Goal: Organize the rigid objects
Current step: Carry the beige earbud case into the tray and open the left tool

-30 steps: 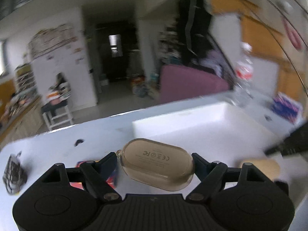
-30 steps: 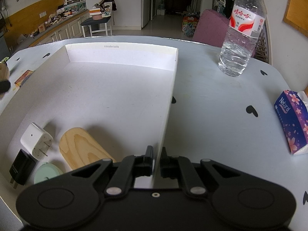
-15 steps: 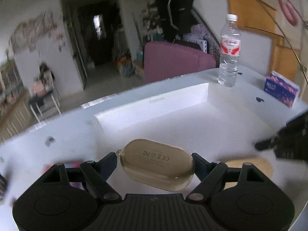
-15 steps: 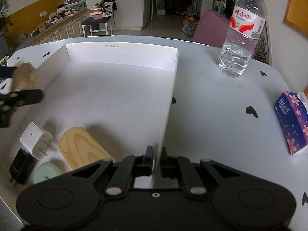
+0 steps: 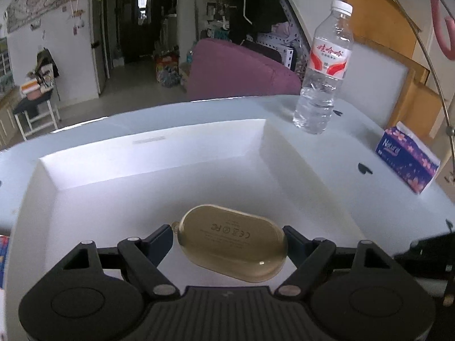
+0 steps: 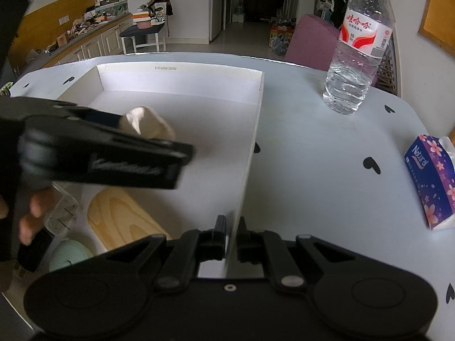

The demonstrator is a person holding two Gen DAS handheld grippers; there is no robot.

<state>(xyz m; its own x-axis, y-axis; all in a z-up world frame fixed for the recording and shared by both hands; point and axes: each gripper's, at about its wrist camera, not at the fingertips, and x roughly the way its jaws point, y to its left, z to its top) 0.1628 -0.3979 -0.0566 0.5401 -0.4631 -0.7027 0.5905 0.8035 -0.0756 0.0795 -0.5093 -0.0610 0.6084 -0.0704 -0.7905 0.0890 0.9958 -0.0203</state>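
**A:** Between the black fingers of the left gripper (image 5: 229,238): a translucent amber, pill-shaped plastic earbud case (image 5: 231,241), printed markings facing the camera. Jaws stand wide, one pad against each narrow end of the case. Clamped, then?

**B:** Clamped. Case is held above the floor of the shallow white cardboard box (image 5: 159,150), inside its walls. From the right wrist view the same case (image 6: 148,122) shows pale past the blurred black body of the left gripper (image 6: 125,120), over the middle of the box (image 6: 182,69).

**A:** Right gripper (image 6: 231,234)?

**B:** Jaws together, pinching the near end of the box's right wall; the thin white edge runs up between the two fingertips.

**A:** Box contents, near left corner?

**B:** Flat light-wood board with a rounded end (image 6: 122,218) on the floor. Beside it a pale mint-green round object (image 6: 69,257), a black plug-like block (image 6: 31,253), and a white plug adapter (image 6: 61,213) partly behind the person's fingers (image 6: 34,213).

**A:** Outside the box?

**B:** Pale blue table with small black heart marks (image 6: 327,147). Clear plastic water bottle with red-and-white label (image 6: 358,51) upright beyond the box's far right corner, apart from it. Purple floral tissue pack (image 6: 432,182) at the right table edge.
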